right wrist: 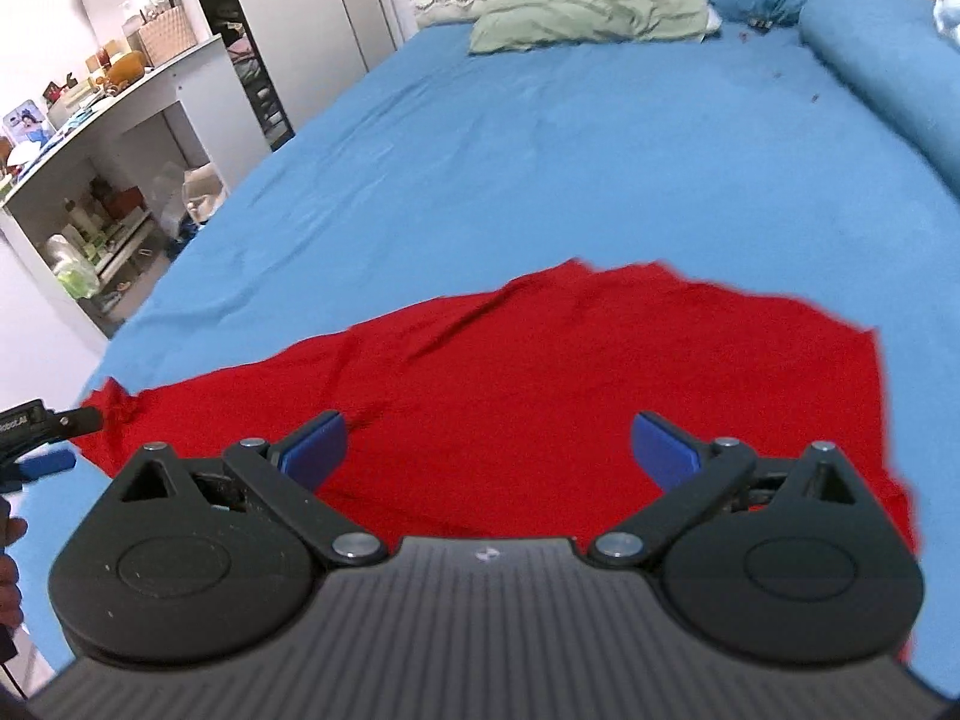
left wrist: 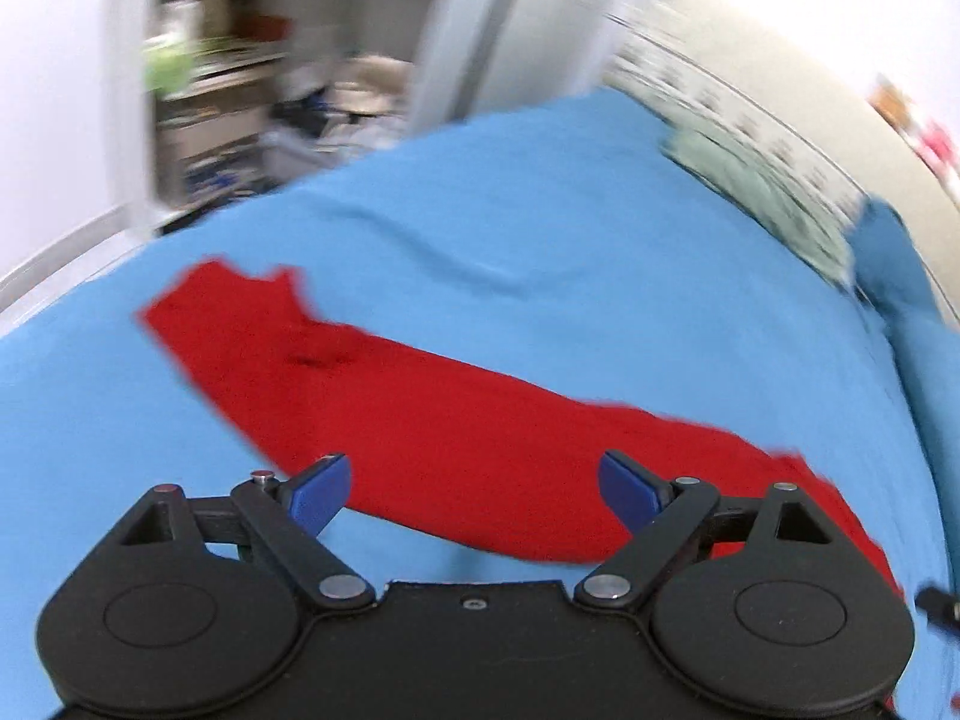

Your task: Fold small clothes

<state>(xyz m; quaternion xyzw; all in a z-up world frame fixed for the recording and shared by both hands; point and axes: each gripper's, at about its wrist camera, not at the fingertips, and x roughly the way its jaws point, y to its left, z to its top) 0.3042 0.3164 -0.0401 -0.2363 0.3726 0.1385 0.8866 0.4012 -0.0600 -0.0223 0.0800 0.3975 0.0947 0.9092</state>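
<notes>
garment: red cloth (right wrist: 588, 372) spread ahead, no fold seen | left gripper (left wrist: 474, 495): released | right gripper (right wrist: 489, 450): released | folding left

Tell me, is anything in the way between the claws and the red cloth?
Nothing visible is. The left claw and the right claw are both open, right over the red cloth, which lies spread on the blue sheet.
</notes>
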